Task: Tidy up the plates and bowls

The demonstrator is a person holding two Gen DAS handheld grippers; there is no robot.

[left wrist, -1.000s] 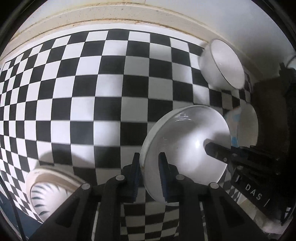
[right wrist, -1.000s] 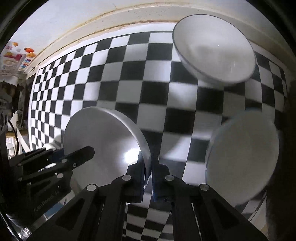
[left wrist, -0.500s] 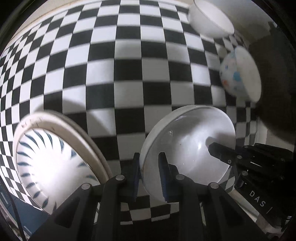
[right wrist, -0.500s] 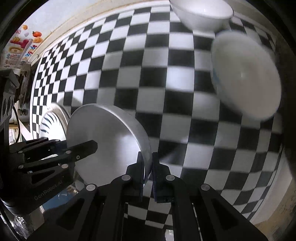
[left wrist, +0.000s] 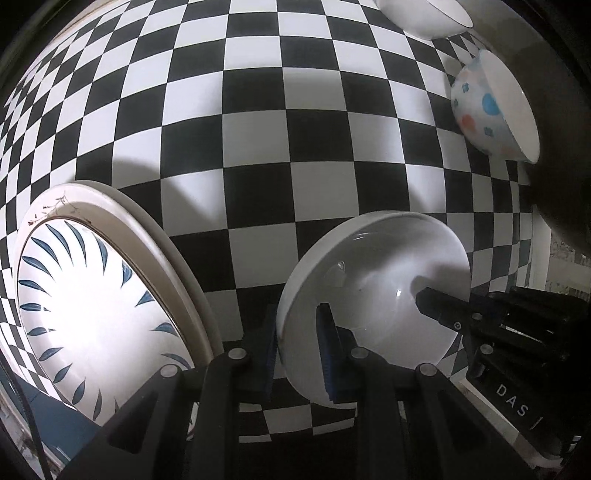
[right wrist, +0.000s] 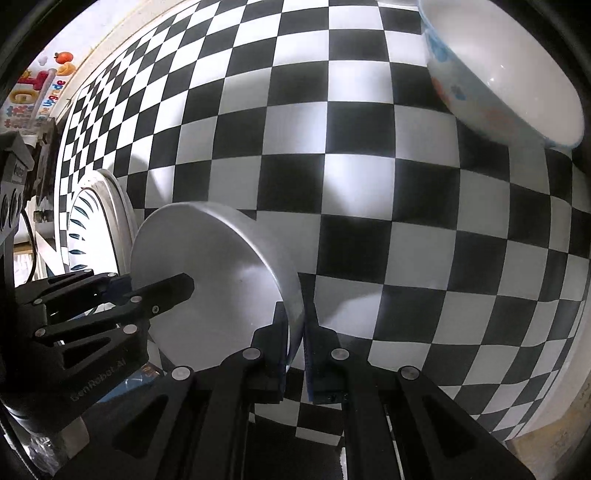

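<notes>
A plain white plate (left wrist: 373, 295) is held above the checkered table by both grippers on opposite rims. My left gripper (left wrist: 297, 347) is shut on its near rim. My right gripper (right wrist: 294, 343) is shut on the other rim of the same plate (right wrist: 210, 280); each gripper shows in the other's view. A large plate with blue leaf marks (left wrist: 96, 310) lies at the left, also in the right wrist view (right wrist: 96, 221). A bowl with coloured dots (left wrist: 491, 107) sits at the right and shows again in the right wrist view (right wrist: 495, 66).
A plain white bowl (left wrist: 424, 14) sits at the far top edge. The black-and-white checkered cloth (left wrist: 258, 129) covers the table. A sticker sheet (right wrist: 33, 92) hangs on the wall at the left. The table's edge (right wrist: 554, 398) runs at the lower right.
Both grippers have carried the white plate toward the blue-leaf plate, which now fills the lower left. The two bowls have slid up and to the right in view.
</notes>
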